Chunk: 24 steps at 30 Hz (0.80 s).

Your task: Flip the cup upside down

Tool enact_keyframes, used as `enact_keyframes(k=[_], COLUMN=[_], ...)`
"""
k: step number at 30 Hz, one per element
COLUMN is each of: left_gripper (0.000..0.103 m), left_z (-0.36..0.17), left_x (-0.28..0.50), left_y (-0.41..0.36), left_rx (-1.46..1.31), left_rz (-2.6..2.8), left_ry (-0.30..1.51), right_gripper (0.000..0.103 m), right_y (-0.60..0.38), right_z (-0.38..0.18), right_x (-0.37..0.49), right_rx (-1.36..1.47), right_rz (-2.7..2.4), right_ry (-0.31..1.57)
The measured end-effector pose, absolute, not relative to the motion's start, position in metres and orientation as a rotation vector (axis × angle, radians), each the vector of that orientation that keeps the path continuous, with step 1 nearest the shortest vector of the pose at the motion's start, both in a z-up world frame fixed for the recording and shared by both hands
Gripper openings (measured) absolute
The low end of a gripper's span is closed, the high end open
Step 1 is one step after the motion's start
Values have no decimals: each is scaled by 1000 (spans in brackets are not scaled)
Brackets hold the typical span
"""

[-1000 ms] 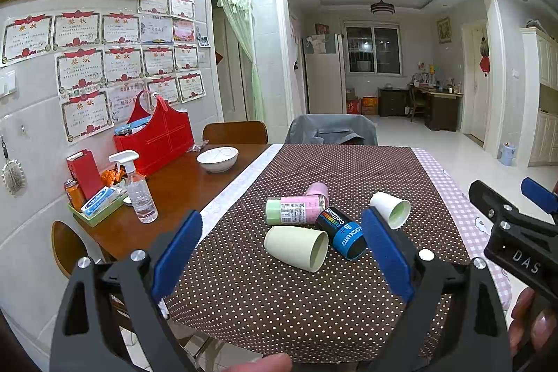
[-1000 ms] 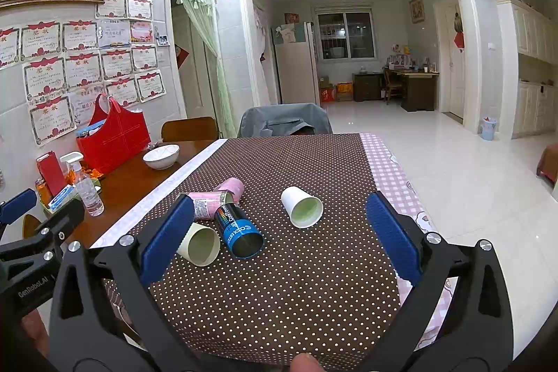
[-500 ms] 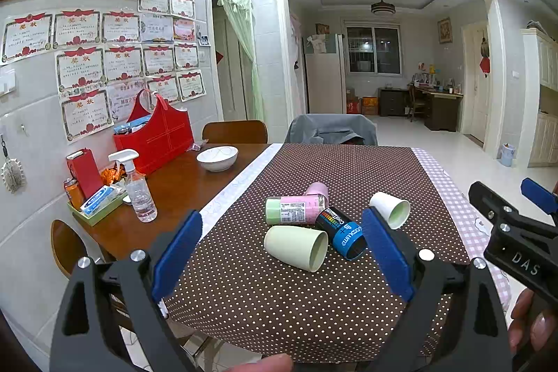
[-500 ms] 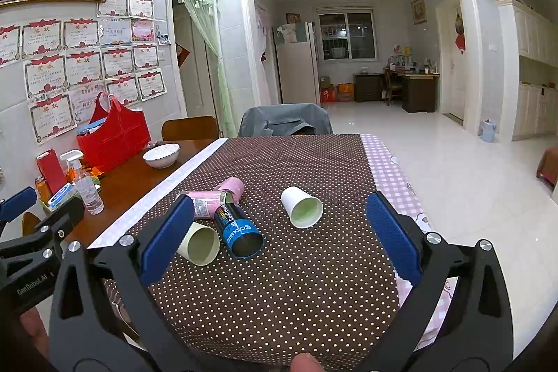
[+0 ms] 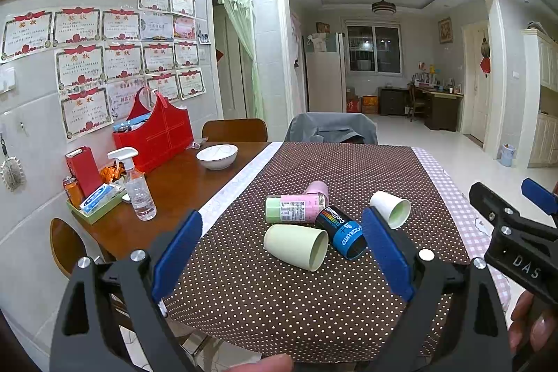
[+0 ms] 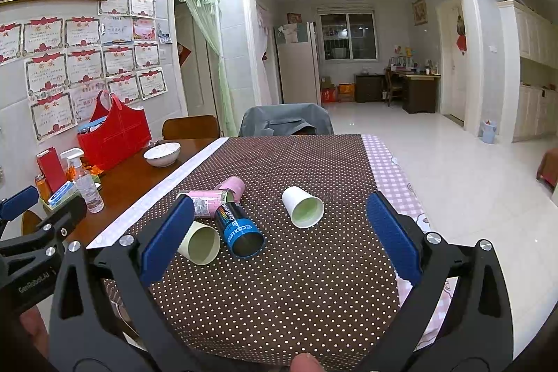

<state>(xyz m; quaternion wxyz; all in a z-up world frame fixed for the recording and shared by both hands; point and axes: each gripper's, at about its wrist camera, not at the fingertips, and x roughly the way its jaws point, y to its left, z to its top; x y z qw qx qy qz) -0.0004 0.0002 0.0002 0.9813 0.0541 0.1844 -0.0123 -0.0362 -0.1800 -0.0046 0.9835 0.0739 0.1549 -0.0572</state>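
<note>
Several cups lie on their sides on the brown dotted tablecloth point(image 5: 279, 295). A pale green cup point(image 5: 296, 245) lies nearest, mouth toward me; it also shows in the right wrist view point(image 6: 199, 242). A black and blue cup point(image 5: 343, 232) point(image 6: 239, 229), a pink and green cup point(image 5: 294, 209) point(image 6: 205, 202), a pink cup point(image 5: 317, 188) point(image 6: 231, 186) and a white paper cup point(image 5: 390, 209) point(image 6: 302, 206) lie around it. My left gripper point(image 5: 280, 255) is open and empty, short of the cups. My right gripper point(image 6: 279, 241) is open and empty, also short of them.
On the bare wooden table at left stand a white bowl point(image 5: 217, 156), a spray bottle point(image 5: 136, 186), a red bag point(image 5: 153, 137) and a tray of small items point(image 5: 96, 203). Chairs stand at the far end point(image 5: 331, 128). The table's right edge drops to the tiled floor point(image 6: 453, 183).
</note>
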Motion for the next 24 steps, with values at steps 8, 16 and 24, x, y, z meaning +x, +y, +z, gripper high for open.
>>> enact_keyframes(k=[8, 16, 24], left_gripper=[91, 91, 91], left_z=[-17, -19, -30], left_x=[11, 28, 75], left_y=[4, -10, -31], left_rx=[112, 122, 142], left_rz=[-37, -50, -77], left_ry=[381, 417, 498], right_gripper=[97, 97, 97], right_y=[-180, -191, -212], right_z=[-6, -19, -40], right_x=[-33, -10, 28], right_rx=[144, 139, 132], right_rz=[-121, -129, -152], right_ry=[319, 367, 441])
